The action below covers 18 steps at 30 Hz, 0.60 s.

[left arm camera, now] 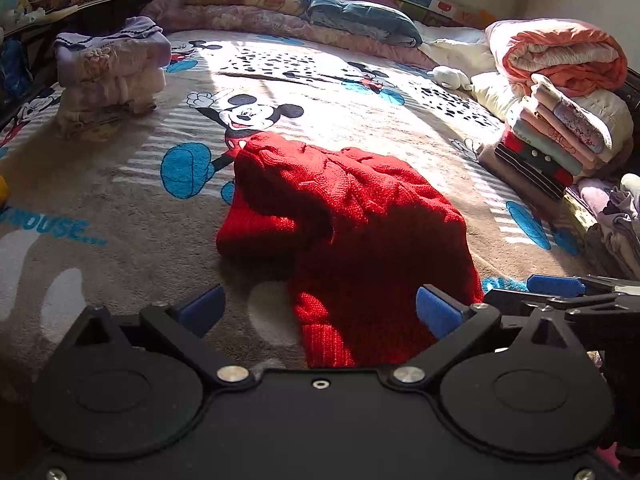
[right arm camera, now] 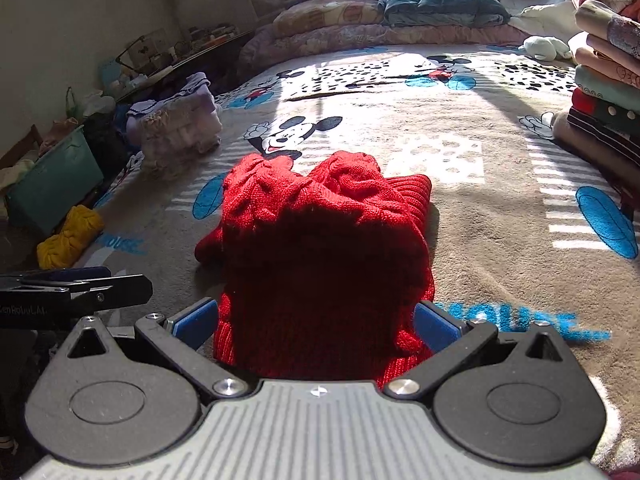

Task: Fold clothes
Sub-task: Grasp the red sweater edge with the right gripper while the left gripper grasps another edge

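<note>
A red cable-knit sweater (left arm camera: 344, 220) lies folded into a thick bundle on the Mickey Mouse blanket (left arm camera: 120, 208). My left gripper (left arm camera: 320, 312) is open, low over the blanket, and the sweater's ribbed near end lies between its blue pads, closer to the right one. In the right wrist view the same sweater (right arm camera: 324, 240) fills the middle. My right gripper (right arm camera: 316, 324) is open wide, with the bundle's near edge between its fingers. Each gripper shows at the edge of the other's view: the right gripper (left arm camera: 560, 292) and the left gripper (right arm camera: 72, 288).
A pile of folded pale clothes (left arm camera: 112, 76) sits far left and a taller folded stack (left arm camera: 560, 136) stands at the right under an orange quilt (left arm camera: 560, 52). Pillows (left arm camera: 280, 4) line the back. A yellow knit (right arm camera: 70, 236) and green bin (right arm camera: 52, 184) are off the left edge.
</note>
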Available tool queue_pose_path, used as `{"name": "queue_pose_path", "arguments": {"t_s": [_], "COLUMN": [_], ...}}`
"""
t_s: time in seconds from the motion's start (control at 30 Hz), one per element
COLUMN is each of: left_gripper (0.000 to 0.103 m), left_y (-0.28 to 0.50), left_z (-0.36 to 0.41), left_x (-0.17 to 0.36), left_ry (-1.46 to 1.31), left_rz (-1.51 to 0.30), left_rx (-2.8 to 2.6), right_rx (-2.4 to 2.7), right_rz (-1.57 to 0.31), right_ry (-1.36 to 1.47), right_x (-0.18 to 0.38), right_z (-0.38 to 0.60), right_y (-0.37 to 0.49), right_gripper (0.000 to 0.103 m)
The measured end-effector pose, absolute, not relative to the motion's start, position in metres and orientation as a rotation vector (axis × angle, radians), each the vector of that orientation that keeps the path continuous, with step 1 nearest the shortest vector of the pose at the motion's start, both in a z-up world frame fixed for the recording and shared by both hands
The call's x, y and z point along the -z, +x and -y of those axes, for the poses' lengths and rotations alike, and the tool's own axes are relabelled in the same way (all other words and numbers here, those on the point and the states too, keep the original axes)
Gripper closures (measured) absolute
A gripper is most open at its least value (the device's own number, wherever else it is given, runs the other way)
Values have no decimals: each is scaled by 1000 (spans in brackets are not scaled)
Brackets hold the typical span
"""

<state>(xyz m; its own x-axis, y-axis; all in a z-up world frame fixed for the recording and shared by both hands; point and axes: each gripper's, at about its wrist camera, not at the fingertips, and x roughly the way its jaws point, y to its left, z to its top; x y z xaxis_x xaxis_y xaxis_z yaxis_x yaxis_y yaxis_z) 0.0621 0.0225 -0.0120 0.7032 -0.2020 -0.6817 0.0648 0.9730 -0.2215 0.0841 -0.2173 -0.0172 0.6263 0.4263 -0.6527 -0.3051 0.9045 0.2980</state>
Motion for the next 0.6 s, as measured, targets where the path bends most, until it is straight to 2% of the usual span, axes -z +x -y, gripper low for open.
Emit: {"name": "queue_pose_path", "arguments": {"t_s": [0.23,0.6], "left_gripper": [0,1], "left_y": [105,164], "left_z": [-59,-87], "left_x": [21,31], "left_ry": [-423,-504], "left_rz": [-759,-844], "left_rx": [291,289], "right_rx": [-500,-511], "right_rz": [-758,-780], "right_ry": [177,172], "right_x": [10,9], "right_z": [233,231], "right_y": [137,231], "right_gripper": [0,0]}}
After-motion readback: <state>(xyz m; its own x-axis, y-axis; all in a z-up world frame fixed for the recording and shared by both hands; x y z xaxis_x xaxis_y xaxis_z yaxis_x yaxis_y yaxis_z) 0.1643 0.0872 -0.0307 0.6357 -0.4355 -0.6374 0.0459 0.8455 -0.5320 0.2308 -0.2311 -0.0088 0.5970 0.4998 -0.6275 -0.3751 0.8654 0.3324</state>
